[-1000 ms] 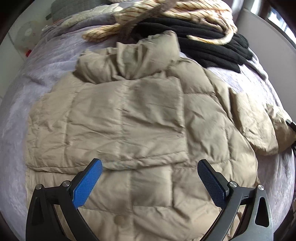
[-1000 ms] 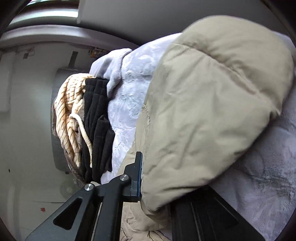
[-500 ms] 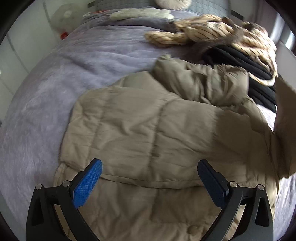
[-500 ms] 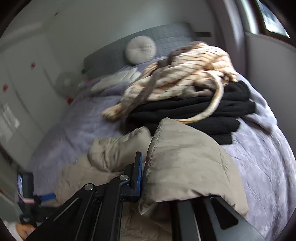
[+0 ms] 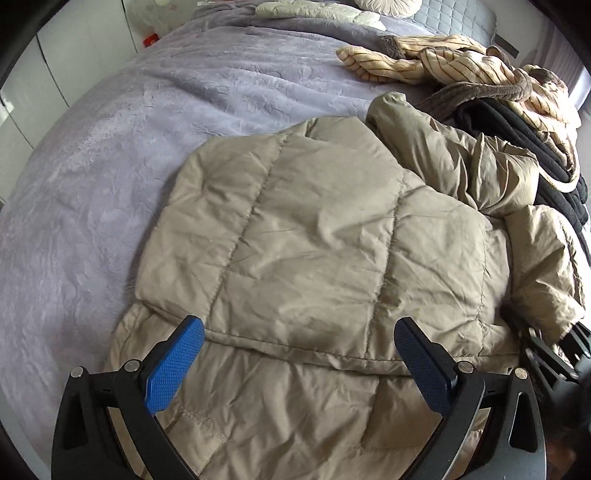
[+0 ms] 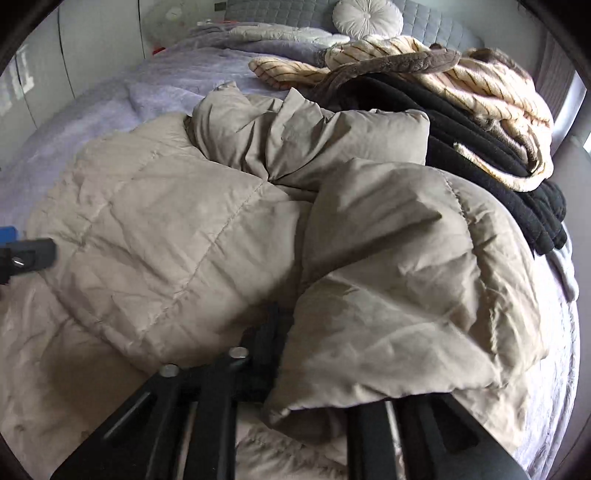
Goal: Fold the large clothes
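A tan quilted puffer jacket (image 5: 310, 236) lies spread on the lilac bed cover, one side folded over its body; it also shows in the right wrist view (image 6: 155, 236). My left gripper (image 5: 299, 354) is open and empty, hovering over the jacket's lower part. My right gripper (image 6: 306, 373) is shut on the jacket's sleeve (image 6: 402, 295), which drapes over its fingers and lies across the jacket's right side. The right gripper also shows at the right edge of the left wrist view (image 5: 554, 354). The hood (image 5: 443, 147) lies bunched at the far end.
A stack of black clothes (image 5: 524, 147) with a cream striped fleece garment (image 5: 461, 70) on top lies at the far right of the bed. The lilac bed cover (image 5: 147, 129) stretches to the left. Pillows and a grey headboard (image 6: 369, 18) are at the back.
My right gripper has carried the sleeve from the right side of the bed inward and laid it across the jacket. My left gripper has shifted left and stayed open.
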Available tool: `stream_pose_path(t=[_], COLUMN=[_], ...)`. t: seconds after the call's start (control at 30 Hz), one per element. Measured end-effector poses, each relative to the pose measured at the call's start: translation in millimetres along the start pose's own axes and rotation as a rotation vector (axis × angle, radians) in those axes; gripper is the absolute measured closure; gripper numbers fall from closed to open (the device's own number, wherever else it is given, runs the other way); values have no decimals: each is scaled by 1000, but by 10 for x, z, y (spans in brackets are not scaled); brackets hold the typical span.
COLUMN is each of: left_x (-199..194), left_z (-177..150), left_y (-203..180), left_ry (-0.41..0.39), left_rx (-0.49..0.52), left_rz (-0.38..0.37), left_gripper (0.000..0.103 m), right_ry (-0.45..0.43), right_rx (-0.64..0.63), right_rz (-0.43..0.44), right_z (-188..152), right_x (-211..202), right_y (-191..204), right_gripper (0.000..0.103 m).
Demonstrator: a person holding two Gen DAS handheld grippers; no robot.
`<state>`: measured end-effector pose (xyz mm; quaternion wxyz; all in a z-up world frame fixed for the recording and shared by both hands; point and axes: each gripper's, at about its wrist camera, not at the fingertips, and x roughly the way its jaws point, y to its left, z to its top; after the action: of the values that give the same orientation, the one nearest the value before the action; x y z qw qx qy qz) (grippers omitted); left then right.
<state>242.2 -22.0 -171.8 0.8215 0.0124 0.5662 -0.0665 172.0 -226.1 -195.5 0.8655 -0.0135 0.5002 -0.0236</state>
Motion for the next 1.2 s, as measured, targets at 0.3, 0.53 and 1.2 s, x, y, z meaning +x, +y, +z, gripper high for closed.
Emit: stream_pose_path(t=[0.3,0.53,1.2], left_x=[-2,-18,13], left_z=[153,252,363], left_y=[-87,159,451], left_ry=[-34,-30,42], left_rx=[7,-63,-197], left_rz=[-105,-256,-712], left_gripper=[0,11,11], right_ry=[-101,-200,82], right_rx=[900,874,73], right_rz=[340,342,303], right_z=[-492,-195,8], right_x=[-402,-503,-314], right_y=[-1410,-1393,664], right_gripper=[30,93,36])
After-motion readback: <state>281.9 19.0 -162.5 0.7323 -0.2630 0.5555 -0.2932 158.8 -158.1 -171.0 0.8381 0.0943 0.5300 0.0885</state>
